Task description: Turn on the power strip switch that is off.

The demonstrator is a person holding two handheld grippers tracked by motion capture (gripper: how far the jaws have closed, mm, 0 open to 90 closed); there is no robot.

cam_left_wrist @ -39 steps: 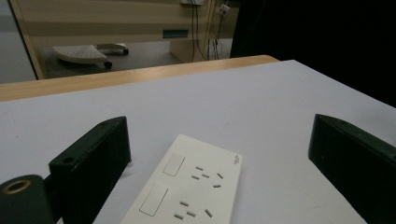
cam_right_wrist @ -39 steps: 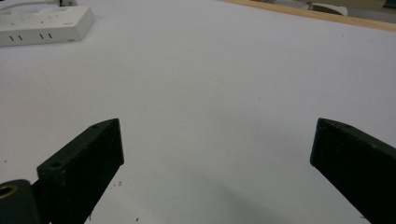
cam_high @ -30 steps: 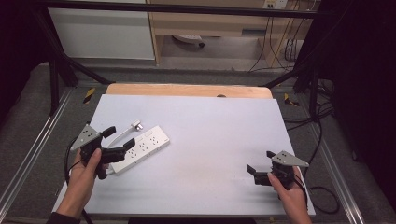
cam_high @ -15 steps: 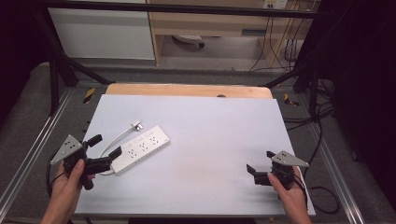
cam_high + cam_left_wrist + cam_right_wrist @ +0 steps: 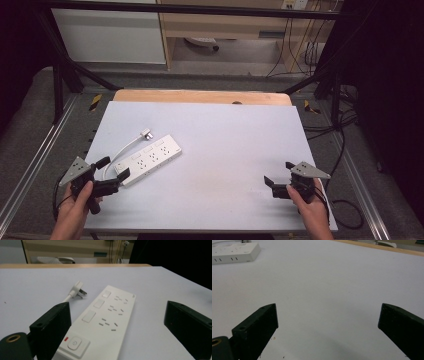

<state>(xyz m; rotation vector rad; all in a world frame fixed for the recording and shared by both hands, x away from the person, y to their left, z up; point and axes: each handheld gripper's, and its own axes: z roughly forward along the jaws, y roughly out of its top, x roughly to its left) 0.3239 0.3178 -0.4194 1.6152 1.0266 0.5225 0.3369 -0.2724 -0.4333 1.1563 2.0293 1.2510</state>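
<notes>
A white power strip (image 5: 148,159) lies at an angle on the left part of the white table (image 5: 225,135). Its cord curls back to a white plug (image 5: 146,133) lying just beyond it. My left gripper (image 5: 114,168) is open at the strip's near end, one jaw on each side of that end. In the left gripper view the strip (image 5: 105,320) runs away between the wide-apart jaws of the gripper (image 5: 116,313), with its switch end nearest and the plug (image 5: 79,289) farther off. My right gripper (image 5: 278,173) stands open over bare table near the front right.
A wooden strip (image 5: 200,96) edges the table's far side. Metal frame rails and floor cables (image 5: 345,150) run along both sides. In the right gripper view the gripper (image 5: 327,315) faces bare white surface, with the strip's end (image 5: 234,252) at the far left.
My left gripper drew back from the strip toward the table's front left corner, then edged slightly right. The power strip and the right gripper have stayed in place.
</notes>
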